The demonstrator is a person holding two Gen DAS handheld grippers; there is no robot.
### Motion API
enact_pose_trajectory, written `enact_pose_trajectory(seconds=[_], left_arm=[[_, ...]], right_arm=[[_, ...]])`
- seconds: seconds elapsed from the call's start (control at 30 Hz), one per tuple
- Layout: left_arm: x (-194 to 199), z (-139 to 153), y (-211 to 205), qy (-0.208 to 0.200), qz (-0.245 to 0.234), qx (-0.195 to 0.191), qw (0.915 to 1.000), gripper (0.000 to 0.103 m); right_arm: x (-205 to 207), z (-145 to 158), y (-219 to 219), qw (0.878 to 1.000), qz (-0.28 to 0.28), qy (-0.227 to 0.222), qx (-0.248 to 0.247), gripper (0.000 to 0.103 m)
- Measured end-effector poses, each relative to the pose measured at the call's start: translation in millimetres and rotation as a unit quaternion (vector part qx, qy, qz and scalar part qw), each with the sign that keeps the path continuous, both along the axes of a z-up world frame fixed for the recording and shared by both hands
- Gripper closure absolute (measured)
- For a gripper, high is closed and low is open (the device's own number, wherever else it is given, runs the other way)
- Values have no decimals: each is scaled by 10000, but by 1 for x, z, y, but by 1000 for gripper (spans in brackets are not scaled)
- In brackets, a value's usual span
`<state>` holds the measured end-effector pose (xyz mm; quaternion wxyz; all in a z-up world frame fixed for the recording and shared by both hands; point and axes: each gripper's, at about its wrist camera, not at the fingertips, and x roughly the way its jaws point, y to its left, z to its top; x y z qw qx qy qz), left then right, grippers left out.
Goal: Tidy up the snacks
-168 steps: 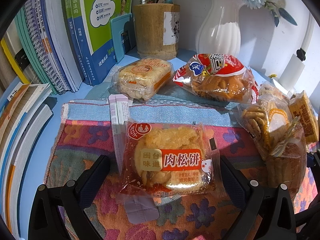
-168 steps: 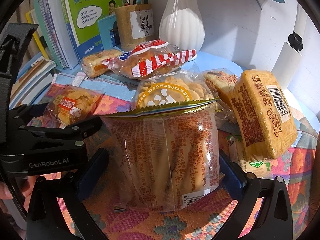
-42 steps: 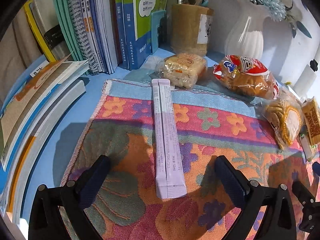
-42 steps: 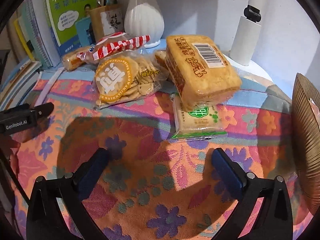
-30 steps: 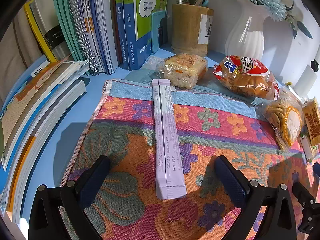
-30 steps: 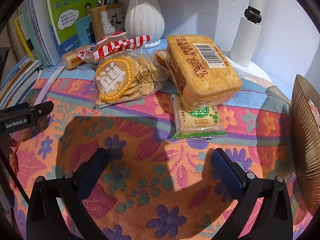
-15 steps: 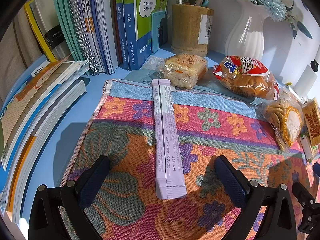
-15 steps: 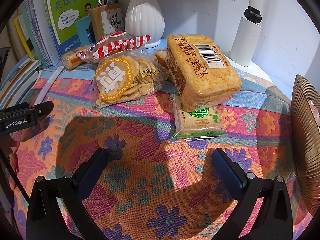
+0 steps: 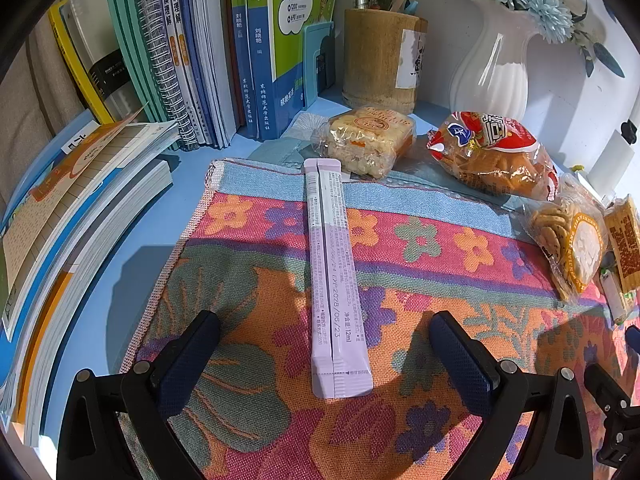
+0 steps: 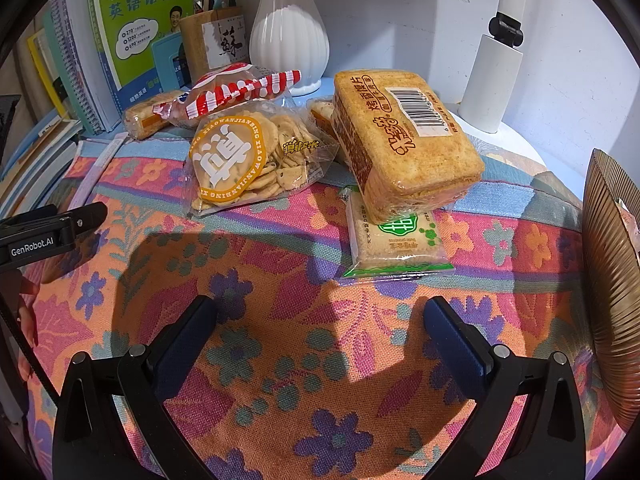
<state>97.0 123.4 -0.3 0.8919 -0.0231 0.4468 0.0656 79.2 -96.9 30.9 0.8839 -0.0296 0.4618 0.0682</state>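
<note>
The left gripper (image 9: 326, 356) hangs with its fingers wide and empty, and the lilac stick sachet (image 9: 334, 276) lies lengthwise on the flowered cloth (image 9: 248, 240), its near end between them. The right gripper (image 10: 320, 340) is equally wide and empty over bare cloth. Ahead of its right finger lies the green-labelled packet (image 10: 394, 242), partly under the toast-slice pack (image 10: 404, 140); the round cracker bag (image 10: 248, 158) sits ahead of its left finger.

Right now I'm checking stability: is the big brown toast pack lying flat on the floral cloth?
No, the big brown toast pack sits tilted, propped on the green-labelled flat packet beneath it.
</note>
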Motion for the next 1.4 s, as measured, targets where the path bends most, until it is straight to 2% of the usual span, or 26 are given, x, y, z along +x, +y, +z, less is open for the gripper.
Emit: enact_pose_trajectory(seconds=[1.4], left_arm=[[0,2,-2,-39,-64,-26,10000,0]], right_arm=[[0,0,0,10000,1,5,0,0]])
